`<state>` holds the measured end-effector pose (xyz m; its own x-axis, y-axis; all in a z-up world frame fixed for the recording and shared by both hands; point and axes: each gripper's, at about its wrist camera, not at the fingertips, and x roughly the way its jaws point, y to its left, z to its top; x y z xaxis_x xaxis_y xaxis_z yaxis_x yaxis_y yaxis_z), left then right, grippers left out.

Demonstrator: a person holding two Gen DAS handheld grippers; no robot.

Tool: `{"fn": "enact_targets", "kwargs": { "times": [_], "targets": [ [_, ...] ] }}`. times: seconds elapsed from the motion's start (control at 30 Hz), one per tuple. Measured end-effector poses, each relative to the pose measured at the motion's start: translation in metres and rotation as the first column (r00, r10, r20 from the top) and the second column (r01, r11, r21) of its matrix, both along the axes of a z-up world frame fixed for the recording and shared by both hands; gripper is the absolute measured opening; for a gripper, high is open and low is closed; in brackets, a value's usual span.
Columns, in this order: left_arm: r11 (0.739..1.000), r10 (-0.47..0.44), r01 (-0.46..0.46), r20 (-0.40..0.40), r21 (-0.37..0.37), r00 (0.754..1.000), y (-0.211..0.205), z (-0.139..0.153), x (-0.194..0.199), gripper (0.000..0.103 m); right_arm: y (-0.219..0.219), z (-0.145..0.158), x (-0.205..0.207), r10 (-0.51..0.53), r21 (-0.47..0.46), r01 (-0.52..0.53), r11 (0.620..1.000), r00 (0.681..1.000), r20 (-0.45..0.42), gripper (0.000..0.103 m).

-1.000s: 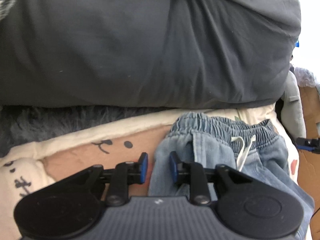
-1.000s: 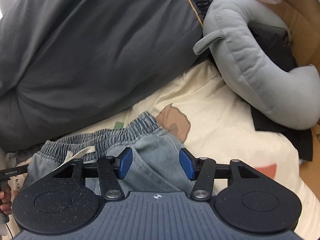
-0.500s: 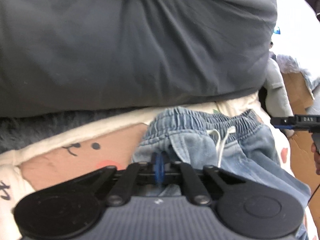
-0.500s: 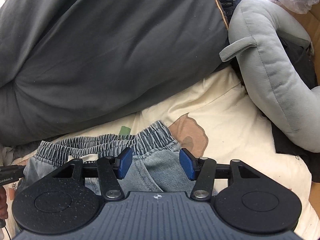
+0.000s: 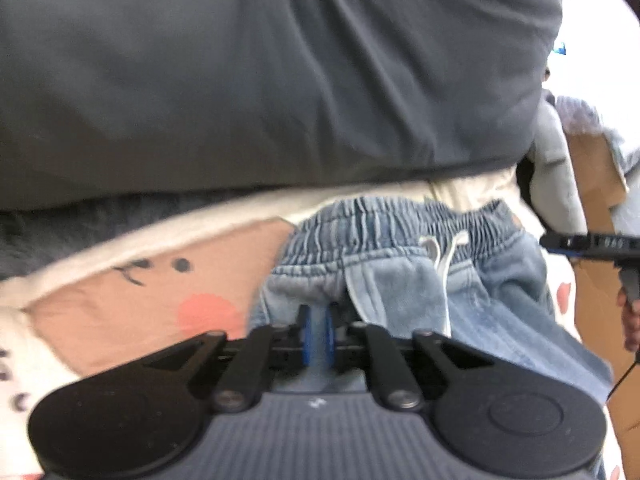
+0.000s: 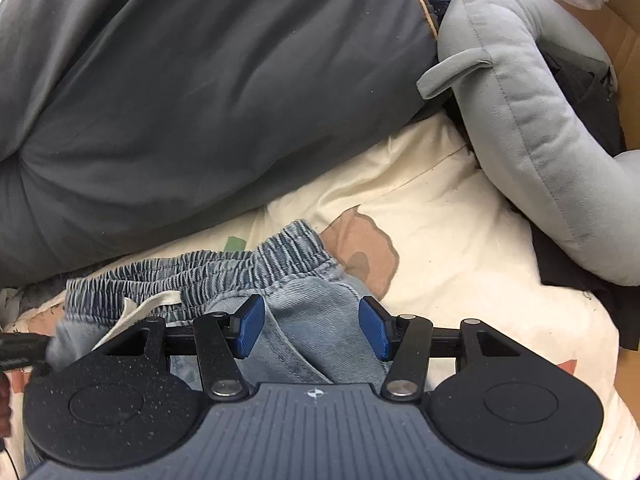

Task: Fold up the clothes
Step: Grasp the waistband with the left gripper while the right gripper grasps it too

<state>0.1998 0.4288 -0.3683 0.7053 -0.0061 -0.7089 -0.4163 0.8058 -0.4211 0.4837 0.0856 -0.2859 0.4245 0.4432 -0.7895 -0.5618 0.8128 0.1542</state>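
Light blue denim shorts point(image 5: 404, 280) with a gathered elastic waistband and a white drawstring point(image 5: 440, 256) lie on a cream printed bed sheet point(image 5: 132, 300). My left gripper point(image 5: 317, 334) is shut on a fold of denim at the shorts' left side, just below the waistband. In the right wrist view the same shorts point(image 6: 304, 312) lie under my right gripper point(image 6: 312, 330), which stands open with its blue pads on either side of the right hip, denim lying between them. The other gripper shows at the right edge of the left wrist view.
A big dark grey duvet point(image 5: 260, 80) fills the far side of the bed. A grey plush toy point(image 6: 532, 120) curves along the right, with black fabric point(image 6: 580, 92) and a cardboard box point(image 6: 624, 44) behind it. Bare sheet point(image 6: 460, 248) lies right of the shorts.
My left gripper went from open to shut on the denim at the shorts' left side. The right gripper stayed open and crept closer over the right hip.
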Motion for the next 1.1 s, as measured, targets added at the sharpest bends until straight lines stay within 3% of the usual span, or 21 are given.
{"fn": "enact_targets", "kwargs": {
  "times": [0.17, 0.23, 0.4, 0.87, 1.1],
  "targets": [
    [0.998, 0.05, -0.051, 0.021, 0.04, 0.999, 0.015, 0.017, -0.02, 0.019, -0.004, 0.005, 0.001, 0.0, -0.004, 0.0, 1.0, 1.0, 0.011, 0.059],
    [0.996, 0.079, -0.08, 0.017, 0.036, 0.997, 0.022, 0.015, -0.019, 0.024, -0.004, 0.006, 0.001, 0.005, -0.008, -0.005, 1.0, 1.0, 0.016, 0.059],
    [0.99, 0.138, -0.138, 0.008, 0.004, 0.99, 0.034, 0.005, -0.013, 0.024, -0.006, 0.008, 0.001, 0.004, -0.015, -0.003, 1.0, 1.0, 0.017, 0.059],
    [0.992, 0.12, -0.121, -0.035, -0.03, 0.992, 0.032, -0.013, 0.006, 0.028, -0.006, 0.01, 0.001, 0.022, -0.024, -0.022, 0.999, 0.999, 0.03, 0.059],
    [0.998, 0.061, -0.061, -0.078, 0.008, 0.995, 0.016, -0.018, 0.02, 0.03, -0.008, 0.009, 0.003, 0.039, -0.043, -0.037, 0.998, 0.999, 0.037, 0.059]
  ]
}}
